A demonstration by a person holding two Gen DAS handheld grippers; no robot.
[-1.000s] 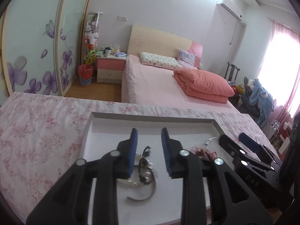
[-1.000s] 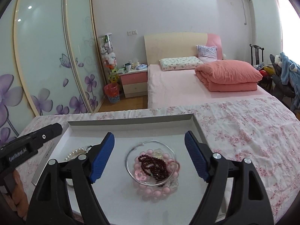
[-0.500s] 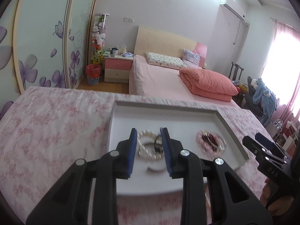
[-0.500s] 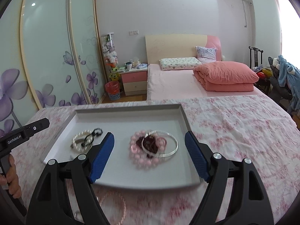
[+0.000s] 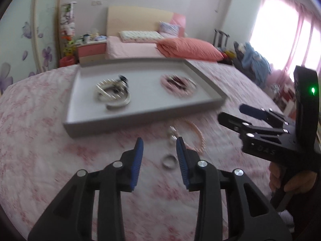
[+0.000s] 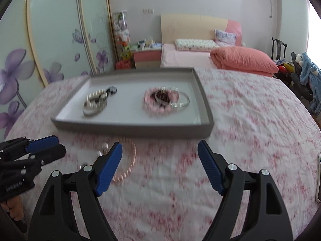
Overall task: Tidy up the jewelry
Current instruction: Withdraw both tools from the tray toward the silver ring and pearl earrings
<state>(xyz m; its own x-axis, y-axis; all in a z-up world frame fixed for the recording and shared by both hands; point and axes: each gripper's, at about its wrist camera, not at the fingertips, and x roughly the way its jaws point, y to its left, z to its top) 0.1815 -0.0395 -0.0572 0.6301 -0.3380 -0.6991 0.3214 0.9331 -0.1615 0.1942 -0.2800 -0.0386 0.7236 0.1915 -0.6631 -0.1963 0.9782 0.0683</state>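
Bedroom: a second bed with a salmon quilt (image 6: 243,60) against the far wall, a pink nightstand (image 6: 147,58), sliding wardrobe doors with purple flowers (image 6: 15,74). The work surface is a pink floral bedspread (image 6: 250,110); both views are motion-blurred.

A shallow grey tray (image 6: 132,127) sits flat on the bedspread. On its left side, a white pearl bracelet (image 6: 94,100) lies tangled with a dark beaded piece (image 6: 112,90) and a pale bangle (image 5: 118,104). On its right side, a pink bead bracelet (image 6: 158,105) rings a dark red bead strand (image 6: 163,96), with a thin silver bangle (image 6: 178,100) overlapping them.

More jewelry lies loose on the bedspread just in front of the tray's near wall: a thin pink bead loop (image 5: 197,138), a small silver ring (image 5: 169,161), and small silvery bits (image 5: 172,134) too blurred to identify.

Left gripper (image 5: 159,150): jaws have just been opening, now moderately apart, pinching nothing. It hangs over the loose pieces; the silver ring shows in the gap between the blue pads, the pads clear of it.

Right gripper (image 6: 159,160): jaws spread wide, empty, over bare bedspread in front of the tray, with the pink loop just beside its left finger. A person's hand (image 5: 289,181) grips its handle.
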